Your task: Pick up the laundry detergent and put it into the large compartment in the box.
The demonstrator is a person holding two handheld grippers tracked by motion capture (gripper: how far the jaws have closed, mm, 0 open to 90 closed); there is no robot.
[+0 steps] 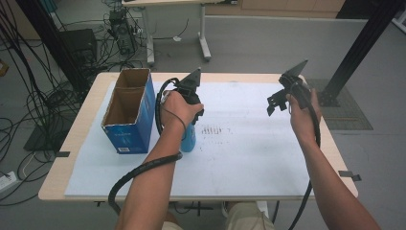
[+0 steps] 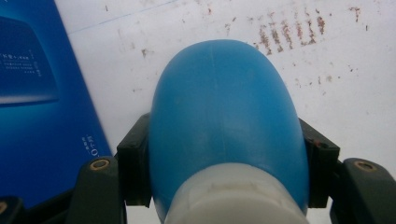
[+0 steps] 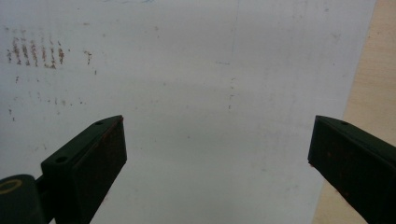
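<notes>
High view showed the left claw point(image 1: 190, 125) pointing down over the white sheet point(image 1: 249, 153) that covered most of the bench point(image 1: 81, 129), its jaws clamped on a blue bottle point(image 1: 188, 140) that stood on the sheet just beside a blue cardboard box point(image 1: 129, 112). The person's left hand point(image 1: 178, 108) gripped the claw from above, and a black cable point(image 1: 143, 167) trailed from it along the forearm. The box stood upright with its top open and a divider splitting it into two compartments; bottle and box were close, and whether they touched could not be told. Left gripper view looked down along the bottle point(image 2: 224, 126), with its whitish cap point(image 2: 236, 196) nearest the camera and the black pads point(image 2: 134, 163) pressed against both of its sides, the box point(image 2: 42, 102) lying off to the left. The right claw point(image 1: 276, 101) was held in the air over the right part of the sheet, well apart from the bottle, in the person's right hand point(image 1: 301, 115). Right gripper view showed that claw point(image 3: 217, 149) with its jaws spread wide and nothing between them, the stained sheet point(image 3: 201, 70) beneath and the bare wooden bench edge point(image 3: 369, 74) at the right.
</notes>
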